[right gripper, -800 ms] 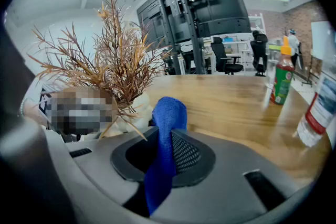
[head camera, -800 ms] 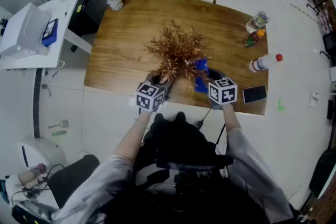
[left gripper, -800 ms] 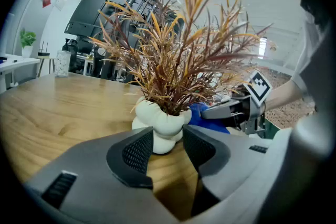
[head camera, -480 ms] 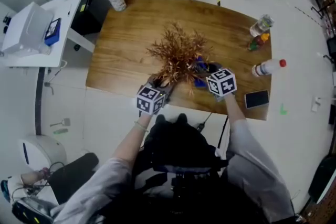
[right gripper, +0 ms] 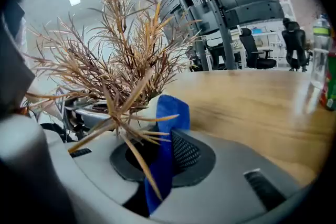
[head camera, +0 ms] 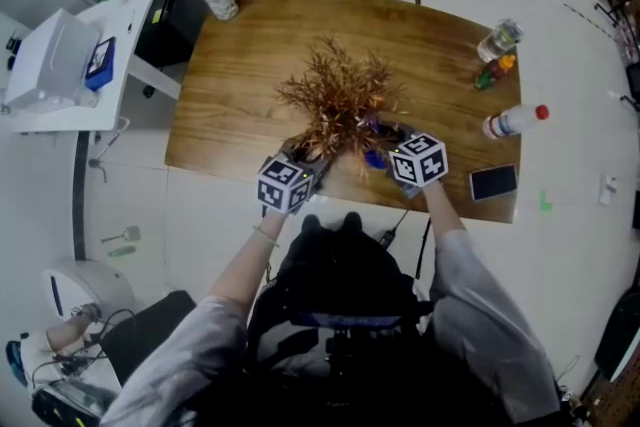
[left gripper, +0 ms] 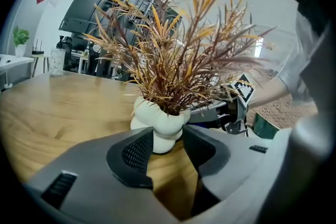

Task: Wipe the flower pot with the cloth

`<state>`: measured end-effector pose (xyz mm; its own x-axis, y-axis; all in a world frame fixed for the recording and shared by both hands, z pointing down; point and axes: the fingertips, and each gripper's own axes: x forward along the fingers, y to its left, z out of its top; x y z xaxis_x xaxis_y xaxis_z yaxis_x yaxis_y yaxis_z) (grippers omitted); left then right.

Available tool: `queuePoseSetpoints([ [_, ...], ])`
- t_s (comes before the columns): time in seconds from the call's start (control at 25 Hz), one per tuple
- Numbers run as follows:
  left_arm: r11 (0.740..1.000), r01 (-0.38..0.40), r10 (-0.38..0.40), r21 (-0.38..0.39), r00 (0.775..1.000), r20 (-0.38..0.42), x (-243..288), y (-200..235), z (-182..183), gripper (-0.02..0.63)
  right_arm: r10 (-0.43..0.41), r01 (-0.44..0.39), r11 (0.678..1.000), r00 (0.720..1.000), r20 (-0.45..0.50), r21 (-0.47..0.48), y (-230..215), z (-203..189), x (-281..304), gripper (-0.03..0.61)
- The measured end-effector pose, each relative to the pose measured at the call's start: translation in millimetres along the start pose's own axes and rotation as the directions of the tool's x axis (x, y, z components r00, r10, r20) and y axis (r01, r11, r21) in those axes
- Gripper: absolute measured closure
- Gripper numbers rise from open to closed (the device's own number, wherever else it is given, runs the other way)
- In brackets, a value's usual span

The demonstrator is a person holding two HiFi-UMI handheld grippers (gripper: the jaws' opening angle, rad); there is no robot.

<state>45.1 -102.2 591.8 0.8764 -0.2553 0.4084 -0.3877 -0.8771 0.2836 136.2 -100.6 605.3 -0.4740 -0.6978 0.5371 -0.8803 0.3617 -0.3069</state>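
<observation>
Flower pot [left gripper: 157, 123]: stands near the front edge of the worktop [head camera: 250, 65], about mid-width. From the head view it is wholly hidden beneath its plant [head camera: 340, 100] and the two marker cubes. The left gripper view alone shows it clearly. It is white, lumpy and rounded, upright, and filled with stiff orange-brown leaves.

Left tool [left gripper: 163, 147]: jaws set narrowly apart, one on each side of the pot's lower bulge, pads against it.

Cloth [right gripper: 165, 134]: blue, a folded strip standing up from the right tool [right gripper: 157, 155], whose jaws are pressed together on it. Its upper end lies close to the pot's side. Leaves cross in front, so contact cannot be confirmed.

At the worktop's right end, well apart: a clear bottle [head camera: 497, 40], a lying bottle with a red cap [head camera: 512, 121] and a phone [head camera: 492, 181].
</observation>
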Motion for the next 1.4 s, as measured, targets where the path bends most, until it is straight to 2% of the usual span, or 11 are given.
queuePoseSetpoints([
  [0.4,1.0,0.004,-0.004,0.001,1.0,-0.004,-0.9,1.6,-1.2,0.454,-0.091,0.08,0.985,0.993,0.071,0.15,24.2,-16.8,-10.6,0.517],
  [0.64,0.999,0.035,-0.034,0.026,0.999,-0.028,-2.6,0.1,-1.5,0.455,-0.127,0.107,0.973,0.988,0.085,0.203,43.3,-24.0,-11.7,0.517],
  [0.84,0.997,0.064,-0.062,0.037,0.997,-0.043,-3.8,-1.4,-4.2,0.456,-0.136,0.115,0.97,0.987,0.087,0.214,60.6,-26.1,-5.0,0.516],
  [1.12,0.997,0.072,-0.07,0.032,0.997,-0.043,-6.5,2.5,-3.0,0.456,-0.099,0.084,0.98,0.992,0.074,0.183,86.9,-21.0,12.6,0.515],
  [1.4,0.998,0.064,-0.064,0.001,0.997,-0.031,-7.5,8.6,-3.6,0.456,-0.133,0.119,0.97,0.99,0.055,0.211,64.9,-28.4,2.7,0.517],
])
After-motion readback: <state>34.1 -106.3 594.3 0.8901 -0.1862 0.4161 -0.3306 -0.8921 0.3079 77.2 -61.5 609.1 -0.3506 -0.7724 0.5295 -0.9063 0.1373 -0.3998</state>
